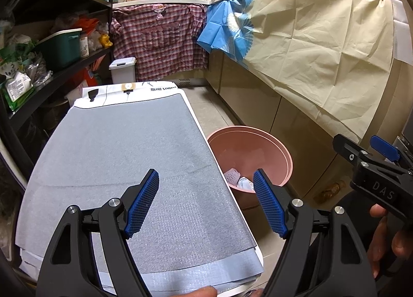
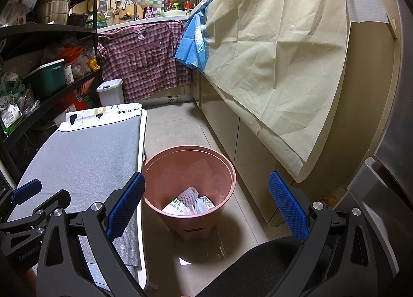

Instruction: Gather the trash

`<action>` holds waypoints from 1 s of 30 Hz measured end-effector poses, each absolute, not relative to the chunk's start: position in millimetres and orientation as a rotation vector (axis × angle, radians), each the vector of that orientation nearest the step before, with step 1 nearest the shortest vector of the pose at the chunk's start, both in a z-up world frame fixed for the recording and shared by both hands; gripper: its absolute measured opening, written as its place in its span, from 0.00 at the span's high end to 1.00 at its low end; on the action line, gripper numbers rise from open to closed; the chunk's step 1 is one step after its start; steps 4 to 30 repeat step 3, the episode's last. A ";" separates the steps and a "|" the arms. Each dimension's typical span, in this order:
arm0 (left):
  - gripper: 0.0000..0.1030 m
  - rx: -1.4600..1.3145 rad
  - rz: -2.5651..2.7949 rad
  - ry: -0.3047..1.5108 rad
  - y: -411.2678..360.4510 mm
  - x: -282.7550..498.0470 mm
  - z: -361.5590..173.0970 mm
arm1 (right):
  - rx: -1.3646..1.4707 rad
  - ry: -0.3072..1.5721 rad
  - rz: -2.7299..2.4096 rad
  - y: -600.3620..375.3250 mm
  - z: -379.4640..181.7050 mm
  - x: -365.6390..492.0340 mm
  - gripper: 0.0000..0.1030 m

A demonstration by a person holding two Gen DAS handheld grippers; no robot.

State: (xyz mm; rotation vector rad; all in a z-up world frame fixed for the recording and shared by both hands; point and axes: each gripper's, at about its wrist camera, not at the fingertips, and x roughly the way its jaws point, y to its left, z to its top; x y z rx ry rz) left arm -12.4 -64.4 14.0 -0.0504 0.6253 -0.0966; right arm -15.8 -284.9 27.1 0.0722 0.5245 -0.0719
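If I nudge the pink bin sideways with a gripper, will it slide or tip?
The pink bin probably slides: it looks like thin plastic on smooth floor tile. It holds only a few wrappers and cartons, so it is likely light. It narrows toward the base, so a push at the rim may tip it; push low.

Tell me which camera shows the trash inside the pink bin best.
The right wrist view: it looks down into the pink bin, showing the trash on its bottom. The left wrist view catches only a sliver of it behind the left gripper's finger.
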 end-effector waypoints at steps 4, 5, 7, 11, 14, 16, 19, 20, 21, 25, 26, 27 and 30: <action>0.29 -0.052 -0.098 0.625 -64.5 -12.6 14.0 | 0.071 0.524 -0.071 -285.1 27.0 -15.7 0.08; 0.29 -0.052 -0.098 0.625 -64.5 -12.6 14.0 | 0.071 0.524 -0.071 -285.1 27.0 -15.7 0.08; 0.29 -0.052 -0.098 0.625 -64.5 -12.6 14.0 | 0.071 0.524 -0.071 -285.1 27.0 -15.7 0.08; 0.29 -0.052 -0.098 0.625 -64.5 -12.6 14.0 | 0.071 0.524 -0.071 -285.1 27.0 -15.7 0.08; 0.29 -0.052 -0.098 0.625 -64.5 -12.6 14.0 | 0.071 0.524 -0.071 -285.1 27.0 -15.7 0.08; 0.29 -0.052 -0.098 0.625 -64.5 -12.6 14.0 | 0.071 0.524 -0.071 -285.1 27.0 -15.7 0.08; 0.29 -0.052 -0.098 0.625 -64.5 -12.6 14.0 | 0.071 0.524 -0.071 -285.1 27.0 -15.7 0.08; 0.29 -0.052 -0.098 0.625 -64.5 -12.6 14.0 | 0.071 0.524 -0.071 -285.1 27.0 -15.7 0.08; 0.29 -0.052 -0.098 0.625 -64.5 -12.6 14.0 | 0.071 0.524 -0.071 -285.1 27.0 -15.7 0.08; 0.29 -0.052 -0.098 0.625 -64.5 -12.6 14.0 | 0.071 0.524 -0.071 -285.1 27.0 -15.7 0.08; 0.29 -0.052 -0.098 0.625 -64.5 -12.6 14.0 | 0.071 0.524 -0.071 -285.1 27.0 -15.7 0.08; 0.29 -0.052 -0.098 0.625 -64.5 -12.6 14.0 | 0.071 0.524 -0.071 -285.1 27.0 -15.7 0.08; 0.29 -0.052 -0.098 0.625 -64.5 -12.6 14.0 | 0.071 0.524 -0.071 -285.1 27.0 -15.7 0.08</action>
